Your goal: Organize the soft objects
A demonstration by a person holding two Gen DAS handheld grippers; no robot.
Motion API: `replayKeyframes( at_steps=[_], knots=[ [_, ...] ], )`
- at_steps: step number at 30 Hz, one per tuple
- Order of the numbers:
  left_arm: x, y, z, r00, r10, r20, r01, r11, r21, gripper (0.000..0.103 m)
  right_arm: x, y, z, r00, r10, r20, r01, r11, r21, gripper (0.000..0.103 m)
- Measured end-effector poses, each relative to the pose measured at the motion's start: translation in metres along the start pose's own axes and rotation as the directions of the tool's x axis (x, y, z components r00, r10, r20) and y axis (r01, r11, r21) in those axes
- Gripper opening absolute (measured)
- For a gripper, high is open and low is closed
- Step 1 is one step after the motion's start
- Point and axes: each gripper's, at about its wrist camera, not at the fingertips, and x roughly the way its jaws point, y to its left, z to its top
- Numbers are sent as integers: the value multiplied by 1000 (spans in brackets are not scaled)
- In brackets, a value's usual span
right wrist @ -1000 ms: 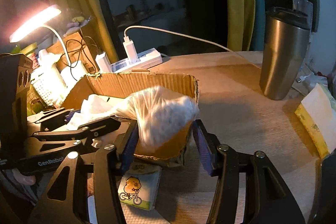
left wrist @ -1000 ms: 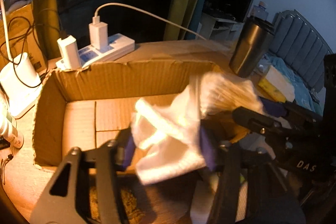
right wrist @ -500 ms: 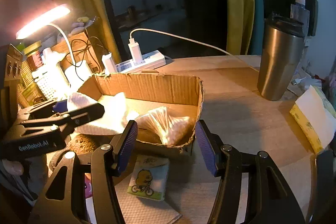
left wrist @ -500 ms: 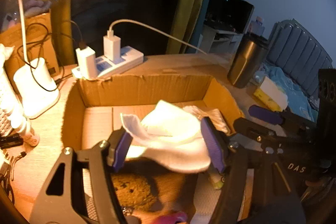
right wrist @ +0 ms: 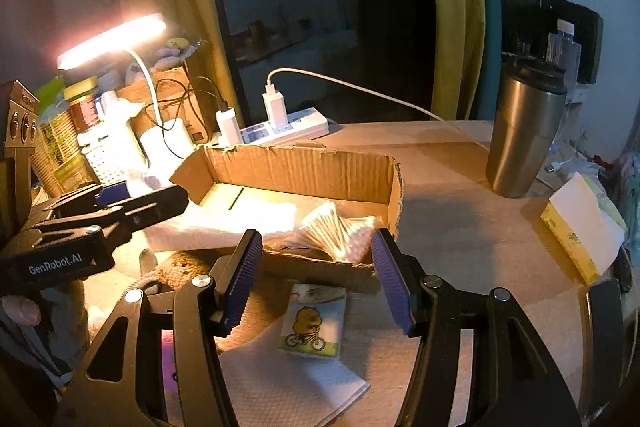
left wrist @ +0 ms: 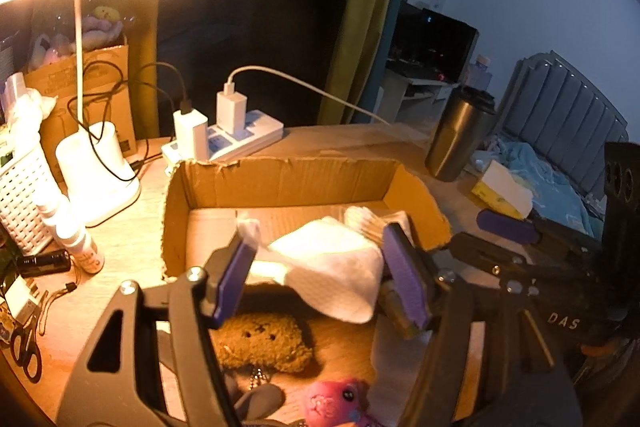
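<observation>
The cardboard box (left wrist: 280, 183) holds the white cloth (left wrist: 328, 263), draped over its near wall, and the bag of cotton swabs (right wrist: 336, 231). To finish the release, withdraw without snagging the cloth. The left gripper (left wrist: 320, 279) has just been opening: jaws wide, cloth between, unpressed. The right gripper (right wrist: 316, 279), angled downward, stands open, empty.

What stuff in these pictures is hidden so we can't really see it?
- Pink plush toy: left wrist view, cut off by the bottom edge and the left gripper.
- Brown plush: face partly behind a gripper finger.
- Cotton swab bag: swab count too small to tell.
- Power strip labels: too small to read.
</observation>
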Motion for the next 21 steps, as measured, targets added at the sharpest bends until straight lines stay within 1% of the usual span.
replayKeyframes(
  at_steps=[1,6,10,16,19,21],
  knots=[
    [-1,-1,-1,1000,-3,-1,3,1000,5,79,-2,2,-1,1000,1,3,-1,1000,-3,60],
    [-4,2,-4,1000,-29,-13,28,1000,-4,80,-2,10,-3,1000,17,1,-17,1000,-4,60],
    [-9,11,-5,1000,-14,-19,14,1000,-28,80,5,20,-4,999,45,-20,-45,999,-19,60],
    [-19,31,-5,1000,0,-6,-1,998,-62,80,18,49,0,995,92,-35,-94,993,-74,61],
    [-25,43,-8,1000,9,-1,-9,997,-76,80,32,62,0,994,98,-57,-103,990,-97,61],
    [-29,53,-10,1000,17,2,-16,996,-86,80,44,69,0,993,82,-80,-90,990,-108,61]
  ],
)
